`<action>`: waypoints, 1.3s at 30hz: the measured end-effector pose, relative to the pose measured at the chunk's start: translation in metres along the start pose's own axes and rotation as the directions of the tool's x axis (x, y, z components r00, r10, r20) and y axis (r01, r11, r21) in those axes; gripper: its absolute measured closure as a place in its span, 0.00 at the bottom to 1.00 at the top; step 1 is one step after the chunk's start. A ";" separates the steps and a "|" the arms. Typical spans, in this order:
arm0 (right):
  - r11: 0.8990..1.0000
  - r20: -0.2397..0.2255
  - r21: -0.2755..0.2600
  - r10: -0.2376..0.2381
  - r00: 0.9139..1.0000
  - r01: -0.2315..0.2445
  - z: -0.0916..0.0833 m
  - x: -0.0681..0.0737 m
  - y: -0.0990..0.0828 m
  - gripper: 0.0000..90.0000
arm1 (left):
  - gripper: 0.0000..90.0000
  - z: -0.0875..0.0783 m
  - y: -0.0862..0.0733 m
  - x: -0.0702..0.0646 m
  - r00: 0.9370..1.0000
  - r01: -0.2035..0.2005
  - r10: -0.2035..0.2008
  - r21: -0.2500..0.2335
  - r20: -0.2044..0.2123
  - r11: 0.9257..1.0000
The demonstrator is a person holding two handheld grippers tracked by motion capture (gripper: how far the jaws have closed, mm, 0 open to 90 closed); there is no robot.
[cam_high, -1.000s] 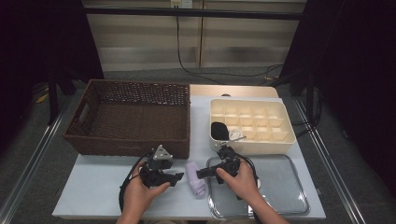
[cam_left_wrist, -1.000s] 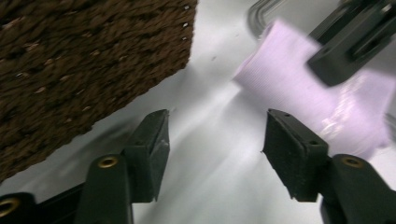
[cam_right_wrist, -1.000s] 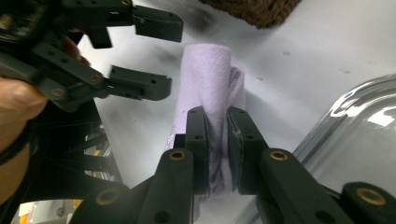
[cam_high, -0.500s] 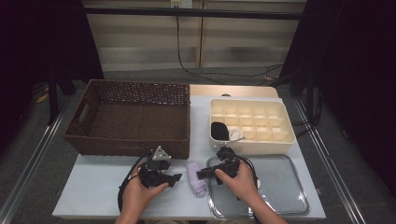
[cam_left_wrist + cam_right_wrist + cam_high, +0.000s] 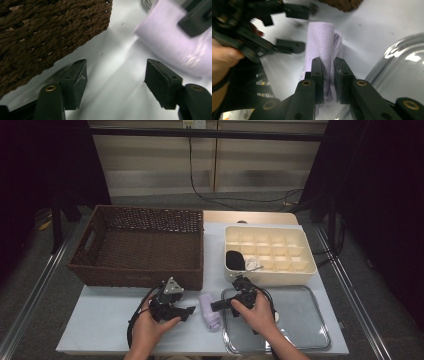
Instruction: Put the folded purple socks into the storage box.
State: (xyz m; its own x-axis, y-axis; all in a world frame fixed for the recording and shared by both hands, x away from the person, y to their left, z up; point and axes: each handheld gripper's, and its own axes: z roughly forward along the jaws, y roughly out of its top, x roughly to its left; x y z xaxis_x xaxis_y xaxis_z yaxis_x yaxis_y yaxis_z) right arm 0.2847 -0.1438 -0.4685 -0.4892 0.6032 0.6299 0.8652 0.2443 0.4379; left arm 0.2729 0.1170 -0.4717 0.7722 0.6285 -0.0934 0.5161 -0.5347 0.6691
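**Hidden, cropped and blurred parts**

In the right gripper view the near end of the lilac cloth roll (image 5: 322, 47) disappears between the right gripper's (image 5: 329, 80) fingers (image 5: 317, 75), and the left gripper (image 5: 274, 27) beyond it is smeared by motion. In the left gripper view the roll (image 5: 172, 47) is blurred and cut off by the right and top edges, and the wicker basket (image 5: 50, 32) runs off the left edge. In the high view the small items in the cream divided box (image 5: 270, 247) are too small to identify. Both forearms leave the near edge.
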 end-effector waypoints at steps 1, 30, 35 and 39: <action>1.000 -0.008 -0.005 0.007 1.000 -0.007 -0.002 0.001 0.002 0.88 | 0.36 0.001 0.000 0.000 1.000 -0.002 0.002 -0.007 -0.001 1.000; 0.992 0.159 -0.125 0.044 0.986 -0.024 -0.116 -0.020 0.049 0.88 | 0.23 0.010 -0.012 -0.004 0.998 -0.057 0.054 -0.076 -0.044 0.996; 0.989 0.179 -0.147 0.046 0.983 -0.020 -0.126 -0.023 0.055 0.88 | 0.22 0.010 -0.012 -0.004 0.998 -0.058 0.055 -0.073 -0.044 0.996; 0.987 0.205 -0.160 0.054 0.977 -0.020 -0.134 -0.027 0.060 0.88 | 0.22 0.010 -0.013 -0.004 0.997 -0.059 0.056 -0.073 -0.045 0.996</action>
State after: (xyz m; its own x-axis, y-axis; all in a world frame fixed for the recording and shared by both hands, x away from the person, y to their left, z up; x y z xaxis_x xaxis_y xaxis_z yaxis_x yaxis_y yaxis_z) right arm 0.3352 -0.2473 -0.3737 -0.4092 0.7582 0.5076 0.8461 0.1072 0.5221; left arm 0.2669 0.1152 -0.4871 0.7823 0.6225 -0.0230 0.4413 -0.5278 0.7258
